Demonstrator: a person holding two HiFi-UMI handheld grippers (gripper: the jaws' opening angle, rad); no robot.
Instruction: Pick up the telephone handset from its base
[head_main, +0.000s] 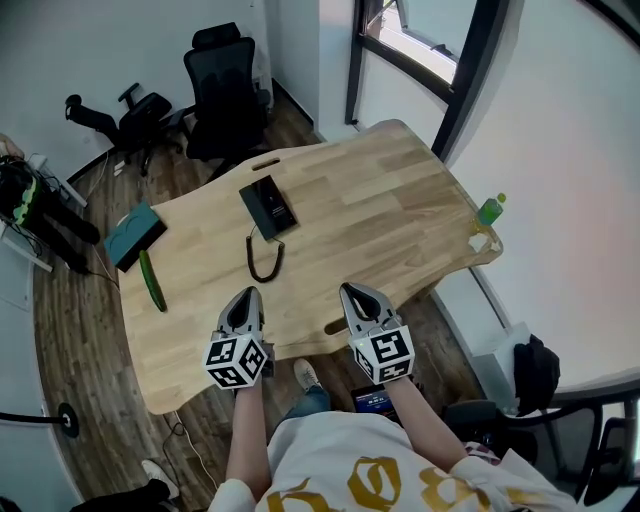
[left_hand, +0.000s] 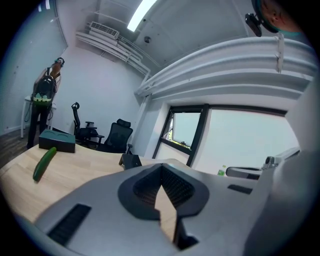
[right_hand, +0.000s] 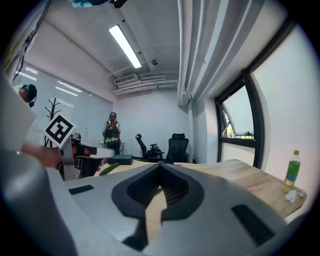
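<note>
Plainly, the telephone (head_main: 268, 207) lies on the wooden surface (head_main: 380, 200), and its handset (head_main: 260, 210) seems to be down on the base. A coiled cord (head_main: 265, 258) curls from the telephone's near edge. Both grippers are over the surface's near edge, well apart from the telephone. The left gripper (head_main: 251, 294) is almost in line with it and the right gripper (head_main: 352, 291) is off to its right. Each has its jaws pressed together with nothing between them. Left of the telephone lie a teal box (head_main: 135, 236) and a cucumber (head_main: 152, 280). Far to its right stands a green bottle (head_main: 490, 210).

left tool (left_hand: 161, 170) closed and empty; cucumber (left_hand: 44, 164) lies on the table (left_hand: 80, 172).
</note>
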